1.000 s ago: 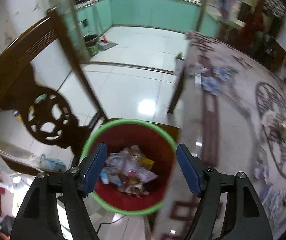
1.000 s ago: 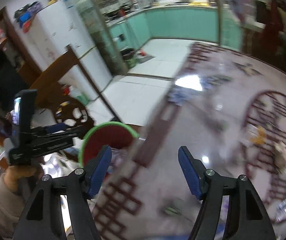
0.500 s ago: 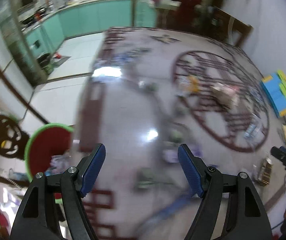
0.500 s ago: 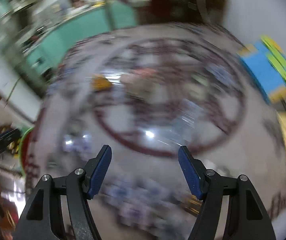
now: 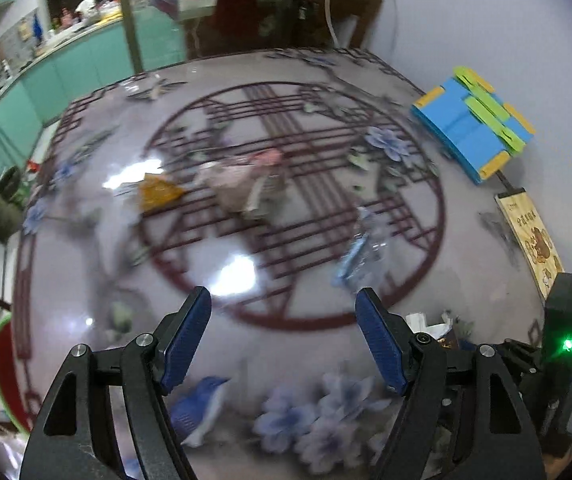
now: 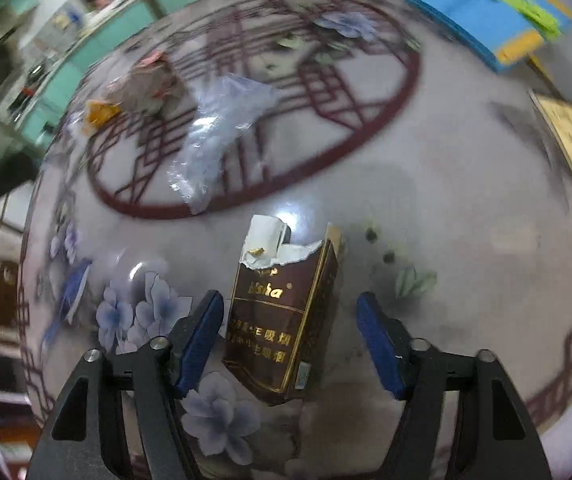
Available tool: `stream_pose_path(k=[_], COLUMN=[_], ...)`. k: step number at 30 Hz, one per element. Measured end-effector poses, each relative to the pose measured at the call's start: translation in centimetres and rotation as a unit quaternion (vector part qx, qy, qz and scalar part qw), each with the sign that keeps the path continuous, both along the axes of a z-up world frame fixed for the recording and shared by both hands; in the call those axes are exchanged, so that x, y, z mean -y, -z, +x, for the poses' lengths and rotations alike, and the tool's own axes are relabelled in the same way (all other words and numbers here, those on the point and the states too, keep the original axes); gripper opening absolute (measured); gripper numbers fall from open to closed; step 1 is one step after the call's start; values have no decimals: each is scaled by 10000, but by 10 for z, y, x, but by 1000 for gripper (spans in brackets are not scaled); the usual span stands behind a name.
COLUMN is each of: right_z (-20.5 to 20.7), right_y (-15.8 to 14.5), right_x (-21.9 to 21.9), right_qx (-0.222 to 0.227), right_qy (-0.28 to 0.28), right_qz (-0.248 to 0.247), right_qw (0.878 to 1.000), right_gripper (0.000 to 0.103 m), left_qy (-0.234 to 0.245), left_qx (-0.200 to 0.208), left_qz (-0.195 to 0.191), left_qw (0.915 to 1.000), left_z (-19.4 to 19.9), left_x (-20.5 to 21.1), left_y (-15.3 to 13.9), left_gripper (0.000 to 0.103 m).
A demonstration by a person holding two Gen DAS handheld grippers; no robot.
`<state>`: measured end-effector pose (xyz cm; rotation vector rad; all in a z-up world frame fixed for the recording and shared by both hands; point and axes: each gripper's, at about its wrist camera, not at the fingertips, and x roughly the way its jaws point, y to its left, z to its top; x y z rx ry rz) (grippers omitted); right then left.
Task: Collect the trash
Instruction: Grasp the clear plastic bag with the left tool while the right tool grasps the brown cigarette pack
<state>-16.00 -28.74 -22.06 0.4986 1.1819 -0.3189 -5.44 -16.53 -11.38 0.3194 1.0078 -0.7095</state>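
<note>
Tabletop point(image 5: 98, 292): glossy, pale lilac, printed with a dark red lattice circle, blue flowers and a blue bird; takes up most of both wrist views.

Red bin with green rim point(image 5: 4, 376): only an arc shows at the far left edge of the left wrist view, below the tabletop edge.

Blue folded item with yellow and green tabs point(image 5: 472, 128): lies near the wall at the right side of the tabletop. A yellow printed card point(image 5: 530, 236) sits just beside it, nearer the camera.

Left hand-held gripper point(image 5: 284, 340): blue pads spread wide, nothing between them, over bare tabletop.

Right hand-held gripper point(image 6: 290, 340): fingers spread, straddling the cigarette pack; whether either pad touches it cannot be told.

Clear plastic wrapper point(image 6: 222, 132): crumpled, on the lattice circle.

Crumpled pinkish paper wad point(image 5: 246, 184): near the circle's centre, motion-blurred.

Cigarette pack point(image 6: 282, 312): dark maroon with gold lettering, torn open at the top, white liner showing; lies on the tabletop near its close edge.

Orange wrapper point(image 5: 158, 194): just left of the paper wad.
</note>
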Motion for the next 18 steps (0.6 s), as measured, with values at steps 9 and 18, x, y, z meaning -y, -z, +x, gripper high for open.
stream_pose_path(k=[9,18], right_z=[-30,-39], right_y=[-23,-42], right_x=[70,95], right_qx=[460,665], right_qy=[663,939], right_qz=[-27,-52], right_qw=[9967,9933], right_gripper=[35,35], left_qy=[394,403], left_qx=[-513,-842], left_qz=[287,607], left_qw=[9975,9938], left_z=[-5,9], left_x=[63,93], left_y=[40,77], left_gripper=[74,34])
